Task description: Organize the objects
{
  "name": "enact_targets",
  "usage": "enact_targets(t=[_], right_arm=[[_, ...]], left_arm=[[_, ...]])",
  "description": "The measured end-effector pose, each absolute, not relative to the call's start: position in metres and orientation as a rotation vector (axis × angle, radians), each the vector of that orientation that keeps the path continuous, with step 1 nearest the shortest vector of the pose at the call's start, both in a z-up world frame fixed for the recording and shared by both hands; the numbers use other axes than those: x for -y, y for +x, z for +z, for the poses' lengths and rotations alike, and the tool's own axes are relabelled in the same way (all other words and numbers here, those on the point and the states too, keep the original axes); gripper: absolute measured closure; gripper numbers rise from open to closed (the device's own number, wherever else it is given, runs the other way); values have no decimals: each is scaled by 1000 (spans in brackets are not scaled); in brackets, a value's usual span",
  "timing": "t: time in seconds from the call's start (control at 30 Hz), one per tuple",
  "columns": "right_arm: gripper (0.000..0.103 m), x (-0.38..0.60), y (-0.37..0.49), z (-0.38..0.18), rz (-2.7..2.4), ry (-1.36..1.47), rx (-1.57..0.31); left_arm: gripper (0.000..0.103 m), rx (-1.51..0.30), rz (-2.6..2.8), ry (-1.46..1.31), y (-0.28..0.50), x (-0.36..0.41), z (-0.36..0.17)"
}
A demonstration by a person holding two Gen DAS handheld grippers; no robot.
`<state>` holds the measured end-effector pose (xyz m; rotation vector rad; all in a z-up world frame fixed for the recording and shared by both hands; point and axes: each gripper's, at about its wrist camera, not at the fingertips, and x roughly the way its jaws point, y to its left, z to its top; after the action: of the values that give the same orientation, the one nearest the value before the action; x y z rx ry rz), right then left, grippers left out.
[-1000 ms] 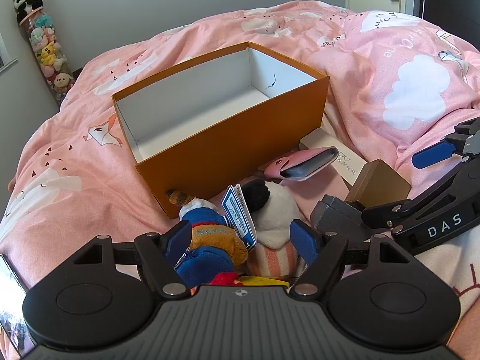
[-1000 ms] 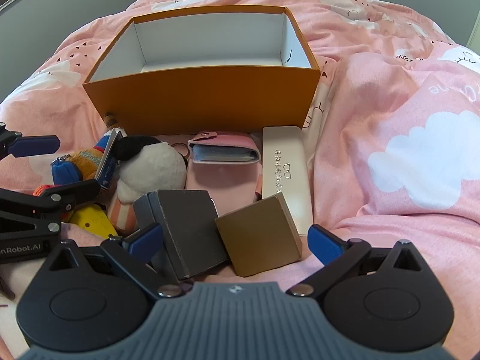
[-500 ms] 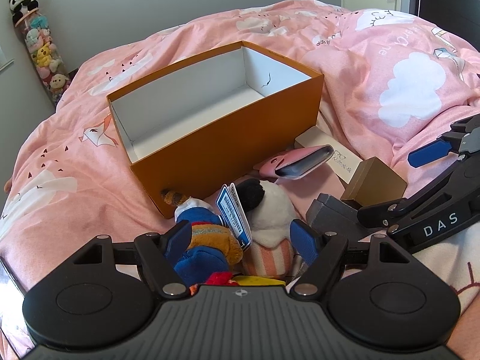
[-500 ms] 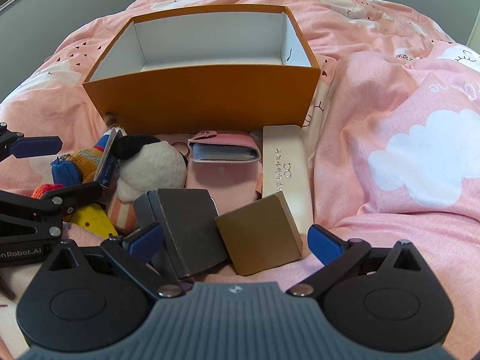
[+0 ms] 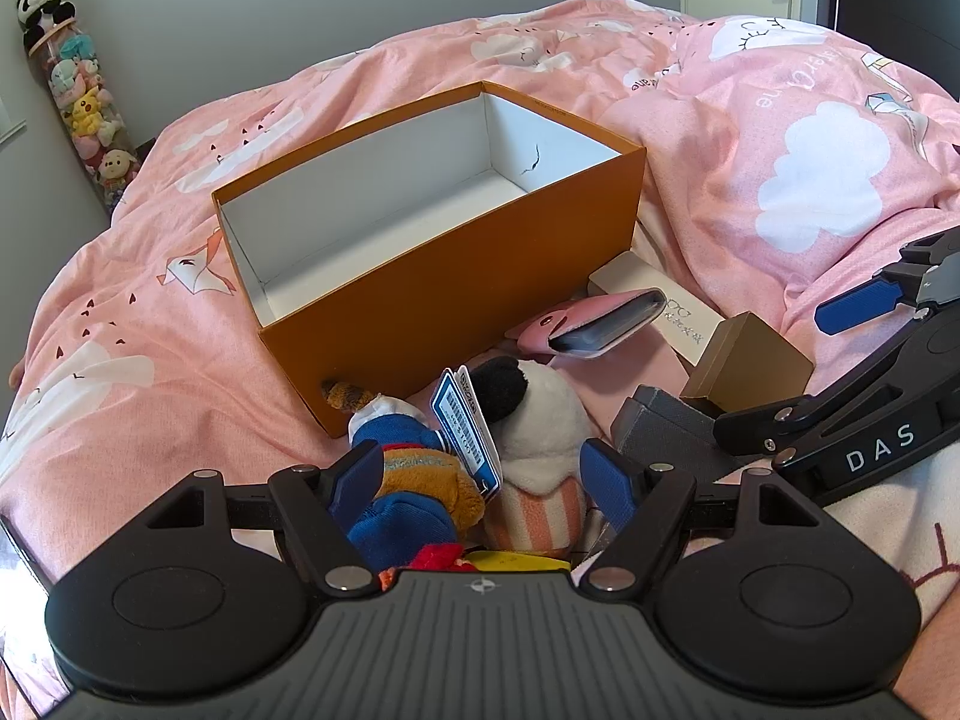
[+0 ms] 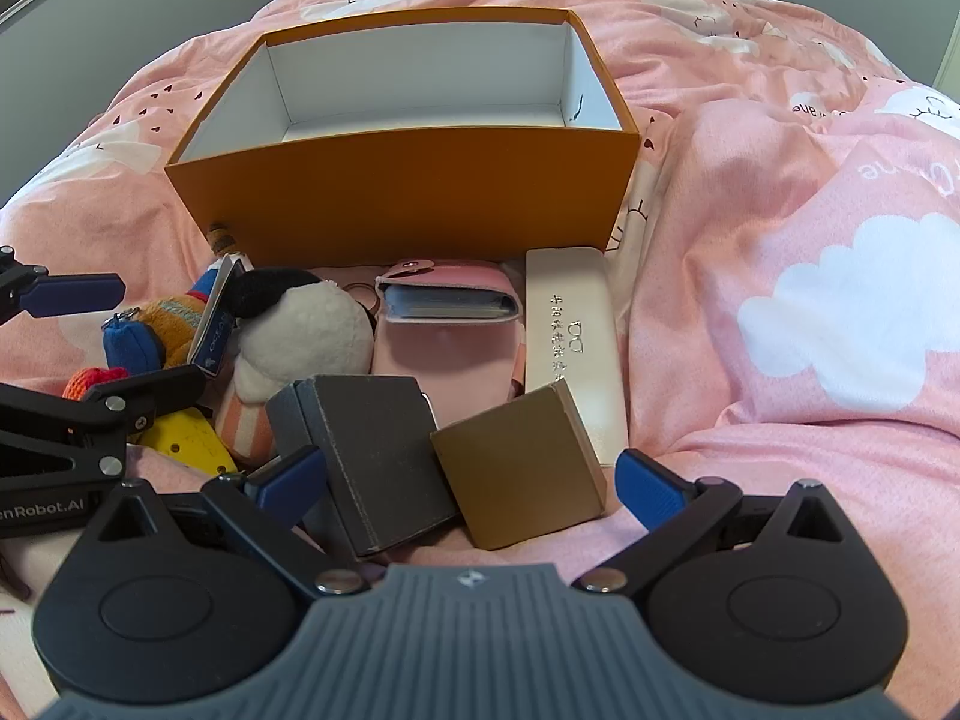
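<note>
An empty orange box with a white inside stands on the pink duvet. In front of it lie a blue-and-orange plush doll, a white plush with a black top, a pink card wallet, a cream glasses case, a grey box and a gold box. My left gripper is open around the two plush toys. Open too, my right gripper straddles the grey and gold boxes.
The rumpled pink duvet rises in a fold to the right of the box. A tall clear tube of small plush toys stands by the grey wall at the far left. A yellow item lies under the left gripper.
The left wrist view has pulled back and risen a little, so the box and toys sit lower in it. The right gripper and all objects stay put.
</note>
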<state>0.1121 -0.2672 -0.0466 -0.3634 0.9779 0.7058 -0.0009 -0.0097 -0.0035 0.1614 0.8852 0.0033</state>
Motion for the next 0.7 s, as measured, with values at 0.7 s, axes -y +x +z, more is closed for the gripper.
enact_targets(t=[0.7], right_arm=[[5,257,121,-39,792,-388,-984]], left_arm=[[53,-920,-87,-27,7,-19,3]])
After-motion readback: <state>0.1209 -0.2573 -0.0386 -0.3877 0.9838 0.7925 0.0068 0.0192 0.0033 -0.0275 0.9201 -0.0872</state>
